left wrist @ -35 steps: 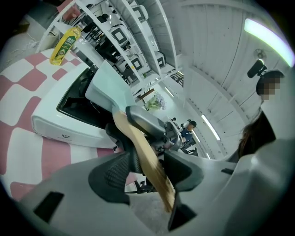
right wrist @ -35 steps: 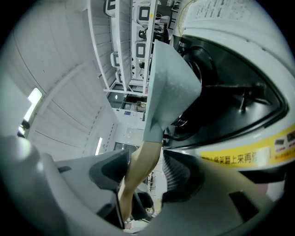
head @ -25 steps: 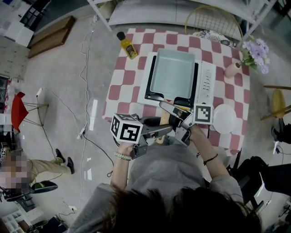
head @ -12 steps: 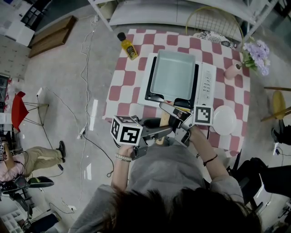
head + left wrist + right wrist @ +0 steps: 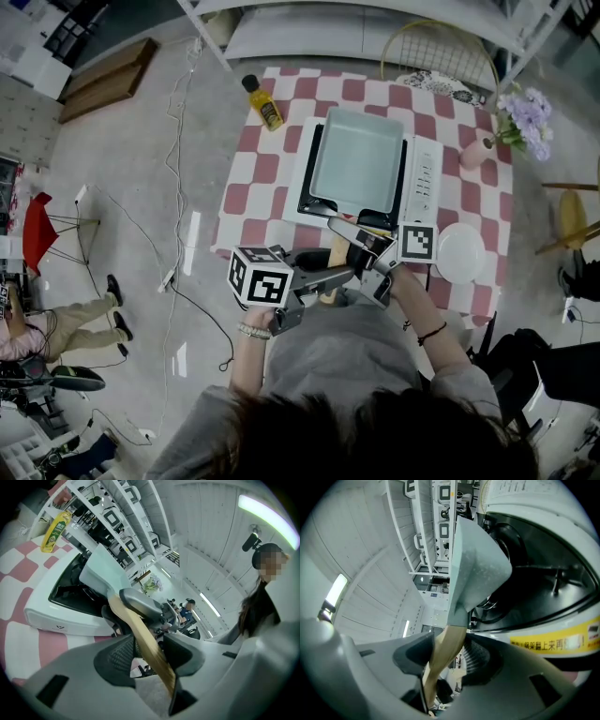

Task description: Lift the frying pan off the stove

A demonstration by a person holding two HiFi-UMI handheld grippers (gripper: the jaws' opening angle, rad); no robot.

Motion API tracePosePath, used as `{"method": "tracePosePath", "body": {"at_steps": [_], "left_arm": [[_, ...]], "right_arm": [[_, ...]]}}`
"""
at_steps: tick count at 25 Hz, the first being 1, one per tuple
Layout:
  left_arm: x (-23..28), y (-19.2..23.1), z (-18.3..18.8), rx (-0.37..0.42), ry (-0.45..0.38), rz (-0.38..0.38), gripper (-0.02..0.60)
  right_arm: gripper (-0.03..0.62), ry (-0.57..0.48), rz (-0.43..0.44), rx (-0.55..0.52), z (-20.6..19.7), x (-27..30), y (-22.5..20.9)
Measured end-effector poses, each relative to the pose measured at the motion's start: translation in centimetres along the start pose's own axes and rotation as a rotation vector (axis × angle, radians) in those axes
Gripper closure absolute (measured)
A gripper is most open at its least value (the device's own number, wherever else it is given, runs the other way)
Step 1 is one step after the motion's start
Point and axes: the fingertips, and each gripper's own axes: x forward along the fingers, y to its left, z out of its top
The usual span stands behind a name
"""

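Pale blue-green rectangular frying pan (image 5: 356, 157) is seen sitting on the white tabletop stove (image 5: 425, 173), over the red-and-white checked tablecloth (image 5: 258, 178). Its light wooden handle (image 5: 338, 249) runs from the near edge of the pan straight back towards the person.

From the left, the left gripper (image 5: 147, 648) is clamped across that handle near its free end. From the right, the right gripper (image 5: 445, 656) is clamped on it closer to the pan. The long axis is thus crossed by both, and an upward pull is judged to be what remains.

Against the earlier frames, pan, stove and both grips are unchanged, and no lift can be made out yet.
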Motion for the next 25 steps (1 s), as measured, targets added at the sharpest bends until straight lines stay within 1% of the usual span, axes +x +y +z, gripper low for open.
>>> {"method": "tracePosePath", "body": {"at_steps": [6,25], "left_arm": [[0.0,-0.2,0.1,0.010,0.000,-0.003,0.380],[-0.2,-2.6,1.9,0.081,-0.046,-0.020,0.380]], "right_arm": [[0.391,-0.004,0.007,0.000,0.0,0.0,0.4],[0.390,-0.004,0.042,-0.094,1.1,-0.3,4.1]]}}
